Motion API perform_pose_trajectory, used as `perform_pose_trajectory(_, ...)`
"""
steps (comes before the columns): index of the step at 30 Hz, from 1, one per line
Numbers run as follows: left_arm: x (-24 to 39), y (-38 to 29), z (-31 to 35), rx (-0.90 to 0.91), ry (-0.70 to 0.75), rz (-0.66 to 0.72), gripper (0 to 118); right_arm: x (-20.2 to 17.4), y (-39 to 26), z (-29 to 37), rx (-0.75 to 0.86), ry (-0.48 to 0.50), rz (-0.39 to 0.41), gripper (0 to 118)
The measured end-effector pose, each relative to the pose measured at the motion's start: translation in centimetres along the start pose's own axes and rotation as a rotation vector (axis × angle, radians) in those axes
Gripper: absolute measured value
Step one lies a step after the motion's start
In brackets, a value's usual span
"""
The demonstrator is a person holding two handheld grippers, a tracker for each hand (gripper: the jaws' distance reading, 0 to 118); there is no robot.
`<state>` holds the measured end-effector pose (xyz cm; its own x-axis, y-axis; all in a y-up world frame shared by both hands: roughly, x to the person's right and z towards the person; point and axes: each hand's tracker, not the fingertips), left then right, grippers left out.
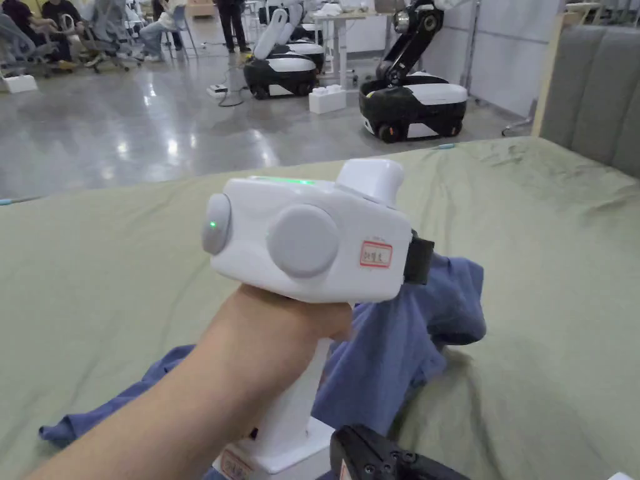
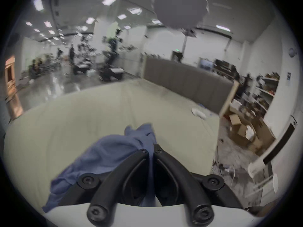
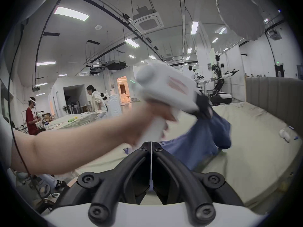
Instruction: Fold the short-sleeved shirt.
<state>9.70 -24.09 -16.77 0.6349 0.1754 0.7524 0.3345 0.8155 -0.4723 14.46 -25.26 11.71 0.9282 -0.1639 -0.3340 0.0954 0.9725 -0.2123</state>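
Our left gripper (image 2: 151,148) has its jaws pinched tight on a bunched fold of the blue short-sleeved shirt (image 2: 105,155), lifted off the green sheet (image 2: 82,116). Our right gripper (image 3: 150,147) sits w/ jaws closed together, nothing between them, low and near us.

Risks, as we judge: the grip is on a wad, not a hem or shoulder, so the shirt may slip out or lift twisted; a single pinch leaves it hanging crumpled, w/ the sleeves tangling.

Rel. to the tools: in the head view the shirt (image 1: 400,337) drapes from the left gripper's tip (image 1: 420,259), down and back toward us, tail trailing on the sheet at lower left. The right gripper is just beside the fabric, not touching as far as we can tell.
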Motion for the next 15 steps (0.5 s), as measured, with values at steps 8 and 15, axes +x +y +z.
perform_pose_trajectory(8, 1.8, -8.1, -10.7, -0.213, 0.061, 0.114, 35, 2.4, 0.2, 2.1, 0.013, -0.066, -0.018, 4)
perform_pose_trajectory(15, -1.2, -11.5, 1.8, 0.022, 0.136, 0.153, 117, 2.9, -0.6, 1.6, -0.004, -0.064, -0.030, 4)
